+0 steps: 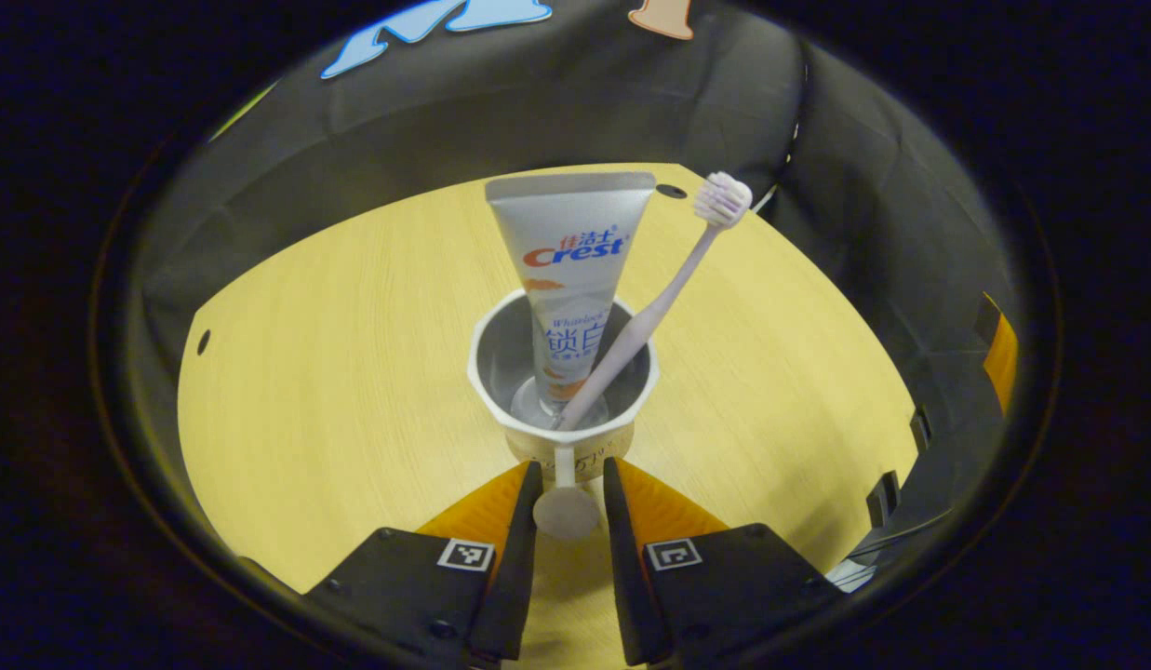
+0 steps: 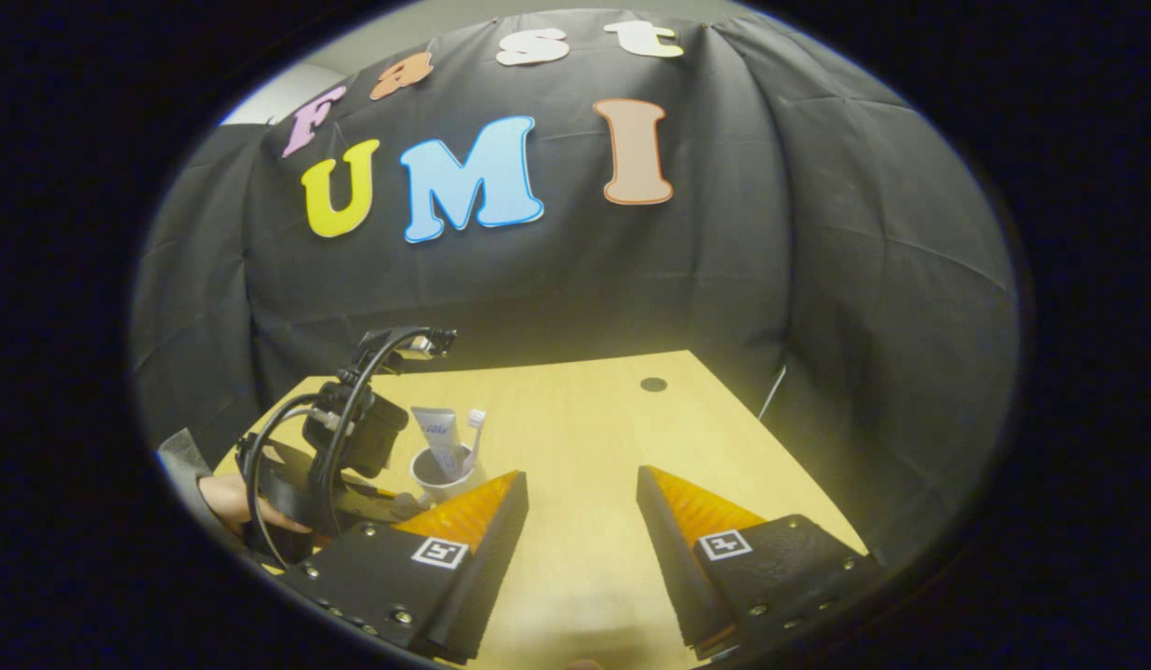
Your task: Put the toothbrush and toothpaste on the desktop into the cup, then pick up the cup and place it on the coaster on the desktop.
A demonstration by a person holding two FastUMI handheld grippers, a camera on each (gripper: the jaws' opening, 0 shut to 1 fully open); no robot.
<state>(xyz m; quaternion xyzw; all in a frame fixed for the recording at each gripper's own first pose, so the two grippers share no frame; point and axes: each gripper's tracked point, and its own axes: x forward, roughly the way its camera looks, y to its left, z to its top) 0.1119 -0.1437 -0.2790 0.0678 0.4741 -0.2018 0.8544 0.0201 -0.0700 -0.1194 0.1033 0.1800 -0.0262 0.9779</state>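
Note:
A white cup [image 1: 487, 372] with a grey inside stands on the wooden desktop [image 1: 333, 354]. A toothpaste tube [image 1: 573, 251] stands upright in it, and a pale pink toothbrush [image 1: 663, 298] leans to the right with its head up. My left gripper [image 1: 570, 493] has both fingers pressed against the cup's handle [image 1: 565, 512]. A beige band [image 1: 575, 458] shows under the rim; I cannot tell whether it is the cup's wall or a coaster. In the right gripper view the cup [image 2: 435, 484] stands at the left. My right gripper [image 2: 582, 489] is open over bare wood to its right.
A person's hand [image 2: 226, 498] holds the left gripper's body [image 2: 352, 437] with its cables, at the table's left. Small dark holes [image 1: 671, 191] [image 1: 204, 341] sit near the table's far edges. Black cloth walls close off the back and right sides.

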